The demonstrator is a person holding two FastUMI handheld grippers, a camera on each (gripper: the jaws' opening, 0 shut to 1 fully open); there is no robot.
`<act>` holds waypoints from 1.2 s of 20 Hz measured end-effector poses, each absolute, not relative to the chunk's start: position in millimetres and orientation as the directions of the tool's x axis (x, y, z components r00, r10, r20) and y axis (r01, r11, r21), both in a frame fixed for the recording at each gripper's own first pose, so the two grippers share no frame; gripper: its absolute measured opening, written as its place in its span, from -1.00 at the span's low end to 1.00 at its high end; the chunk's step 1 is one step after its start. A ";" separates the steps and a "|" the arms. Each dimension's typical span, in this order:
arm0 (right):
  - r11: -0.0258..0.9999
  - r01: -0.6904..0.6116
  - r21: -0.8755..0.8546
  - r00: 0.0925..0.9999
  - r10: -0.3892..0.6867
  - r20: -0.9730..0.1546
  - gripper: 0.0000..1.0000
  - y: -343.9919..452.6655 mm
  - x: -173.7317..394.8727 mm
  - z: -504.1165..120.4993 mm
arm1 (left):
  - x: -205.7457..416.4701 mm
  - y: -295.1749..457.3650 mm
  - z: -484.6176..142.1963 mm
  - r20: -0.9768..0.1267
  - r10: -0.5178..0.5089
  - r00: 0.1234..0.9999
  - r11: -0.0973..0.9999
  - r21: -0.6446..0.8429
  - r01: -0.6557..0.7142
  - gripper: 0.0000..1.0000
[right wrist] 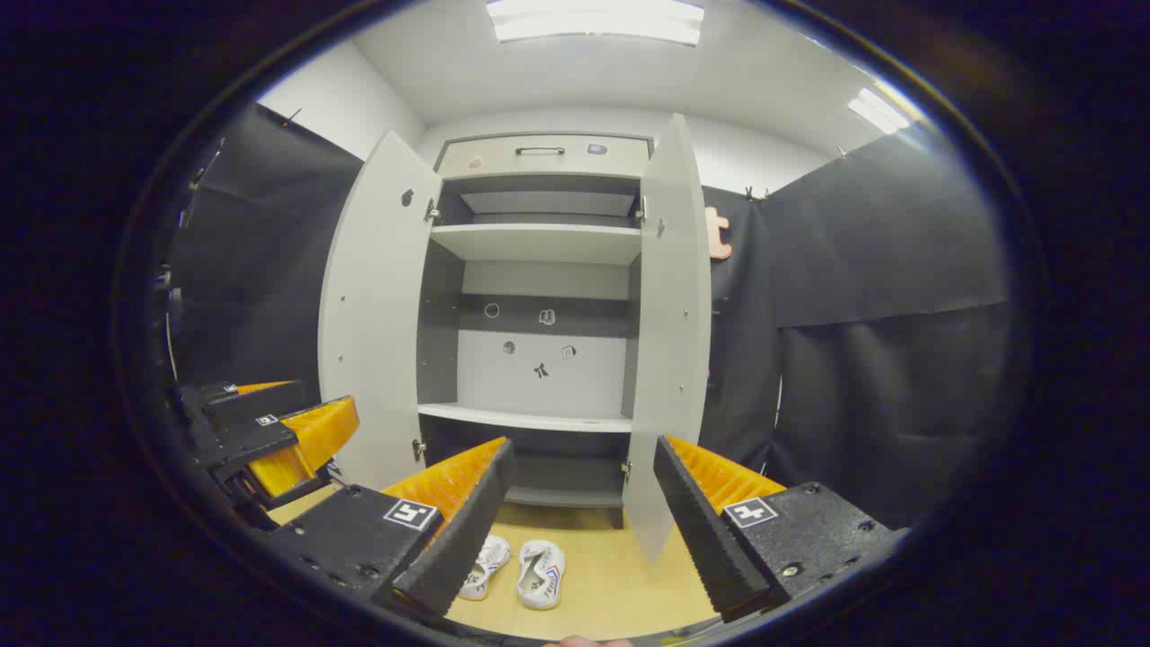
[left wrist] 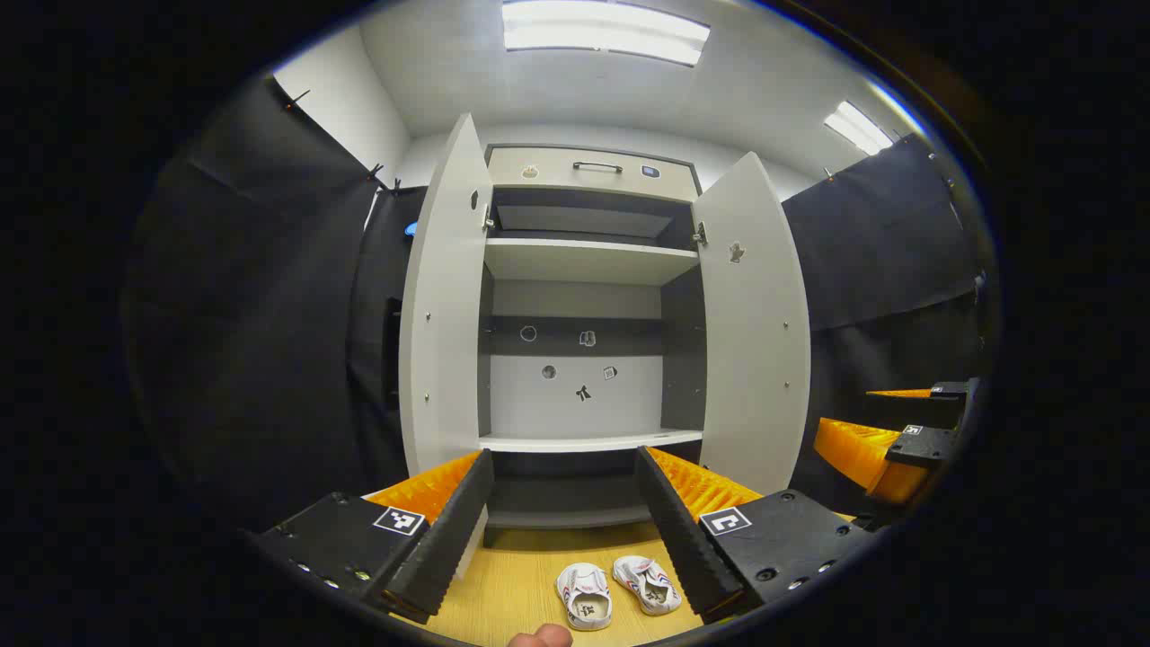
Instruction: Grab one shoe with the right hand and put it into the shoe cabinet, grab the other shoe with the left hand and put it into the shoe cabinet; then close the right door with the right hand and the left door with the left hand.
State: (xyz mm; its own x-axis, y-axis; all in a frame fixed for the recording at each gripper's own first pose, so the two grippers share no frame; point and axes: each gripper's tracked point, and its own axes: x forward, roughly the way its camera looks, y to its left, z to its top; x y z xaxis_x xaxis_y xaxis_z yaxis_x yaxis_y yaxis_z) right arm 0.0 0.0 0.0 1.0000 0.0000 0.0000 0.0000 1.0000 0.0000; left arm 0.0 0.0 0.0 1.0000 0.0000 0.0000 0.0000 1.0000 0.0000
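I see both tongs, left (left wrist: 566, 530) and right (right wrist: 575, 517), spread wide and grasping nothing; my right finger (right wrist: 458, 530) partly hides one shoe (right wrist: 485, 566) beside the other shoe (right wrist: 541, 572) before the cabinet (right wrist: 539, 243).

bright, even light from ceiling panels (left wrist: 604, 30); sharp focus; strong fisheye bending at the edges.
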 end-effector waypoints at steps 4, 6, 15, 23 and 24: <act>1.000 0.014 0.001 1.000 -0.014 0.014 1.00 0.7 -5.4 2.5 | -0.6 5.0 1.4 0.004 -0.003 1.000 1.000 -0.004 0.003 0.91; 1.000 0.025 0.007 1.000 -0.025 0.014 1.00 -0.4 -6.0 2.2 | -0.7 7.3 2.4 0.010 -0.002 1.000 1.000 -0.006 0.002 0.90; 0.999 0.039 0.011 0.999 -0.039 0.007 0.94 4.7 -1.5 -2.2 | 0.8 13.5 1.6 0.013 -0.015 1.000 1.000 -0.006 0.015 0.91; 1.000 0.013 0.001 0.996 -0.013 -0.090 1.00 22.5 22.8 -47.3 | 4.4 17.3 0.0 0.013 -0.018 1.000 1.000 0.001 0.018 0.91; 1.000 0.009 0.001 0.994 -0.009 -0.109 1.00 23.7 26.7 -55.5 | 4.8 18.0 0.6 0.013 -0.017 1.000 1.000 0.002 0.017 0.91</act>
State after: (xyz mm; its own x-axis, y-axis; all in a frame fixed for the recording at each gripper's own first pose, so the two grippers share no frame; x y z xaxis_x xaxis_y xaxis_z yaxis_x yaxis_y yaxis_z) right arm 26.7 23.7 -55.5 0.9940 -0.0085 -0.1090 0.0087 1.0000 0.0010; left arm 4.8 18.0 0.6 0.9998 -0.0169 0.0132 0.0168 0.9999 0.0022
